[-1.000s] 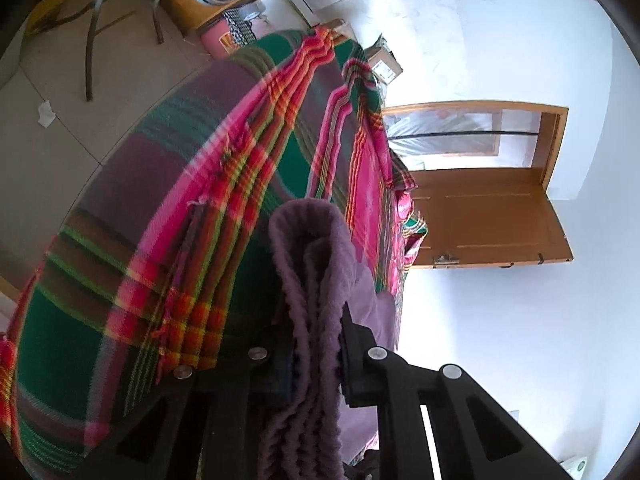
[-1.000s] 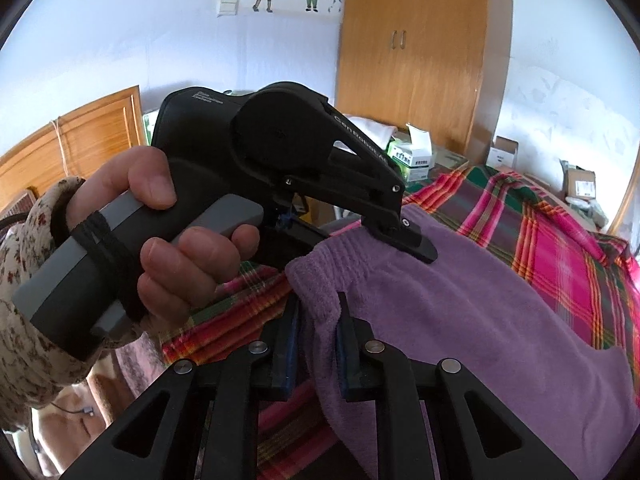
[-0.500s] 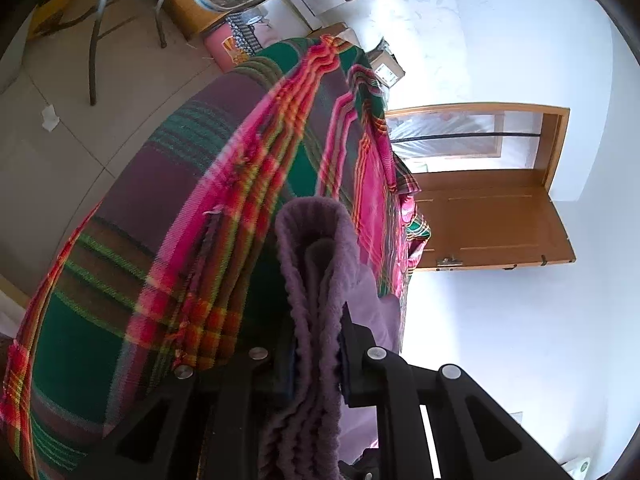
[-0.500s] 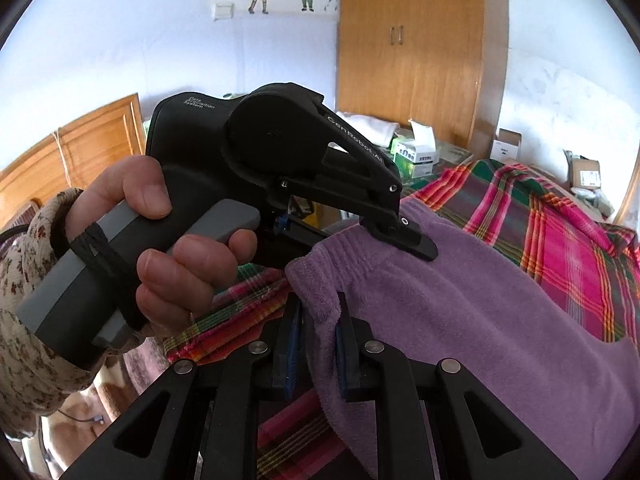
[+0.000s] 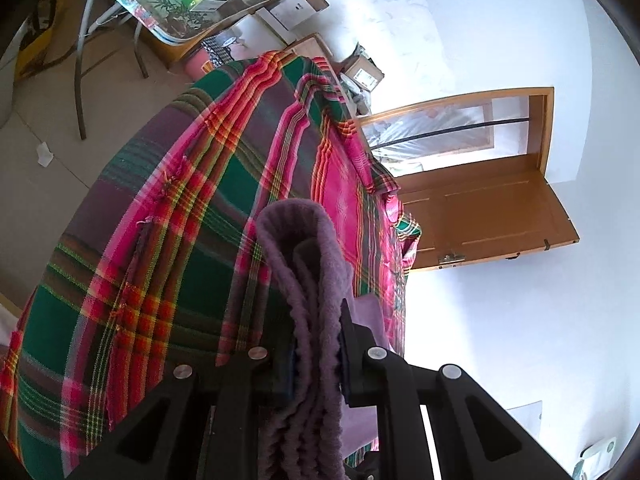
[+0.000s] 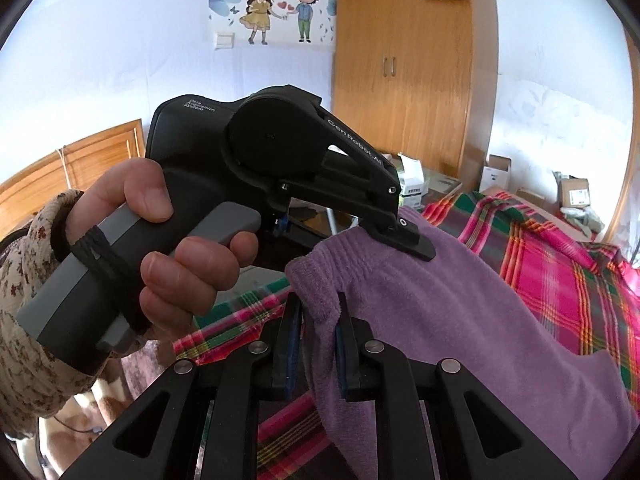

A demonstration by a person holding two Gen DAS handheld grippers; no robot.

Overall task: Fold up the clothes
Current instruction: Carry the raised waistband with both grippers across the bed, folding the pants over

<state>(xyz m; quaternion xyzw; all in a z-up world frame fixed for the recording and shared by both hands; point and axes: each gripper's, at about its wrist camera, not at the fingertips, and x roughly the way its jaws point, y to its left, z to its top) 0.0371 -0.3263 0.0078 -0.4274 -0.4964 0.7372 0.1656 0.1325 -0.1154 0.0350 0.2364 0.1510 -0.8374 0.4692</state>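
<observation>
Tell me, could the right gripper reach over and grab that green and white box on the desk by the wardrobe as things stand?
Probably not. The right gripper is shut on the purple garment, so its fingers are occupied, and the left gripper crosses in front, with the green and white box behind it. It would have to let go first.

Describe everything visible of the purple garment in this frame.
The purple garment looks like soft fleece with a ribbed, gathered band at its edge. Both grippers clamp that band: the right gripper at one corner, the left gripper further along. It is lifted there; the rest drapes over the plaid bedcover.
</observation>
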